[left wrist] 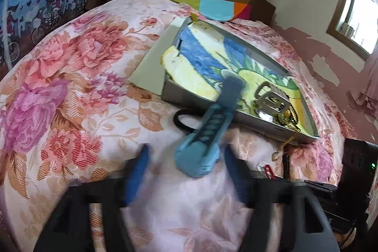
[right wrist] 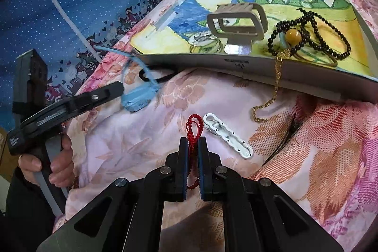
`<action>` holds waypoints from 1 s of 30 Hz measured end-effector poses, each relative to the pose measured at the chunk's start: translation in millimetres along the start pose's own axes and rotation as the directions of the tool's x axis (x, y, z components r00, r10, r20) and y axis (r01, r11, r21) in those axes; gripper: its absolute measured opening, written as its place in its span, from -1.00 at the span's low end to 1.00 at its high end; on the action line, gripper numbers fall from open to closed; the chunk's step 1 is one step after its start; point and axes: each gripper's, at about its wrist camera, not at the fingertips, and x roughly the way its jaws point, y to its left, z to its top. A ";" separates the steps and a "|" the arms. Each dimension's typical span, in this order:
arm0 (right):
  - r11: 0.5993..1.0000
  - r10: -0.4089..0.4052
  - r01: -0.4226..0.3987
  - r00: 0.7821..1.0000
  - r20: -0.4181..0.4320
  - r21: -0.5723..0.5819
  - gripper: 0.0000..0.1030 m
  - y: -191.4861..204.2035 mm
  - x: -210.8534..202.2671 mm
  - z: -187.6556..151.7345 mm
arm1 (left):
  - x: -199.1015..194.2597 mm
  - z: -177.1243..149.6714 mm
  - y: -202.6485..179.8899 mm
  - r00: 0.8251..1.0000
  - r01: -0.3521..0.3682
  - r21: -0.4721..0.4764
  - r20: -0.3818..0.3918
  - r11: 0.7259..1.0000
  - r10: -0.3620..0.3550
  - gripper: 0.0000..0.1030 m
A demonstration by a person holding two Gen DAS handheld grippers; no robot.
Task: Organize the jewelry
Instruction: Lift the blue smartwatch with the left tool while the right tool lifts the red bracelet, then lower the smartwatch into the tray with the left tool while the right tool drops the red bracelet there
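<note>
While the bed (right wrist: 236, 91) is giving a soft, lumpy footing under its floral cover, the tray (right wrist: 212, 60) is sitting tilted on it at twelve o'clock in the right wrist view, so anything dropped near its front wall is at risk of sliding or bouncing back out. Inside it, the grey claw clip (right wrist: 236, 20) is lying at the middle, the dark beads (right wrist: 314, 37) are coiling at two o'clock, and the gold chain (right wrist: 274, 86) is hanging over the front wall onto the cover. That chain is the likeliest snag: a tool passing low over the rim could be dragging it, and the beads with it, out of the tray.

The blue clip (left wrist: 208, 131) is hanging blurred just ahead of the left tool (left wrist: 186, 171), with its tip over the tray edge. The left tool's jaws are standing wide apart and released, so the clip appears to be falling, and it may be landing on the black hair tie (left wrist: 182, 119) short of the tray.

The right tool (right wrist: 193, 145) is clenched on the red cord (right wrist: 195, 131), whose loops are sticking out at twelve o'clock. Its grip is thin; a quick lift could be letting the cord slip. The white clip (right wrist: 228, 136) is lying just beside at one o'clock and could be getting nudged.
</note>
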 end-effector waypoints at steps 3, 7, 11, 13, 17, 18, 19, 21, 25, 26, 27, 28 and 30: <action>1.000 0.001 -0.001 1.000 -0.004 0.001 -0.86 -0.6 1.6 -0.1 | -0.8 -0.7 -5.8 1.000 0.004 0.033 0.008 0.999 -0.005 0.42; 1.000 0.000 0.000 1.000 -0.003 0.004 -0.86 -2.2 2.0 -0.1 | 9.2 0.0 -5.1 0.999 -0.035 0.037 -0.013 0.999 0.035 0.36; 1.000 -0.001 0.001 1.000 0.000 0.012 -0.86 -4.4 2.9 -1.3 | 16.2 2.2 0.2 0.999 -0.035 0.012 -0.032 0.999 0.036 -0.18; 1.000 -0.002 0.002 1.000 0.002 0.012 -0.86 -4.6 3.0 -1.9 | 16.5 1.8 -0.3 0.999 -0.026 0.012 -0.031 1.000 0.026 -0.42; 1.000 -0.008 0.008 1.000 0.019 -0.003 -0.86 -1.9 -0.5 -2.6 | 12.7 2.2 -8.3 0.999 -0.042 0.038 -0.025 0.998 0.043 -0.60; 1.000 -0.007 0.007 1.000 0.027 -0.008 -0.86 -1.0 -2.1 -2.7 | 12.3 3.0 -10.2 0.999 -0.043 0.041 -0.029 0.998 0.044 -0.63; 1.000 -0.005 0.005 0.999 0.038 -0.012 -0.86 0.0 -4.4 -2.3 | 10.7 4.4 -13.6 0.998 -0.047 0.049 -0.032 0.998 0.049 -0.63; 1.000 0.002 -0.001 0.998 0.068 -0.021 -0.86 2.1 -11.1 -0.9 | 3.2 7.8 -22.3 0.999 -0.043 0.074 -0.022 0.996 0.044 -0.64; 0.999 0.018 -0.015 0.990 0.138 -0.029 -0.86 4.8 -31.0 4.6 | -13.9 16.7 -29.9 1.000 0.016 0.061 0.011 0.998 -0.016 -0.75; 0.999 0.018 -0.013 0.988 0.156 -0.032 -0.86 5.2 -36.7 6.9 | -15.9 18.7 -30.1 0.999 0.029 0.046 0.015 0.999 -0.029 -0.82; 0.999 0.016 -0.010 0.984 0.178 -0.036 -0.86 5.5 -43.9 10.0 | -16.4 20.5 -29.9 0.999 0.043 0.031 0.014 0.999 -0.044 -0.90; 0.999 0.016 -0.009 0.981 0.196 -0.037 -0.86 5.1 -49.6 13.0 | -17.3 22.5 -29.8 0.998 0.068 0.011 0.015 0.998 -0.068 -0.91; 0.999 0.015 -0.008 0.975 0.222 -0.033 -0.86 2.9 -58.5 18.7 | -19.2 25.0 -32.3 0.995 0.093 -0.002 0.027 0.996 -0.093 -0.91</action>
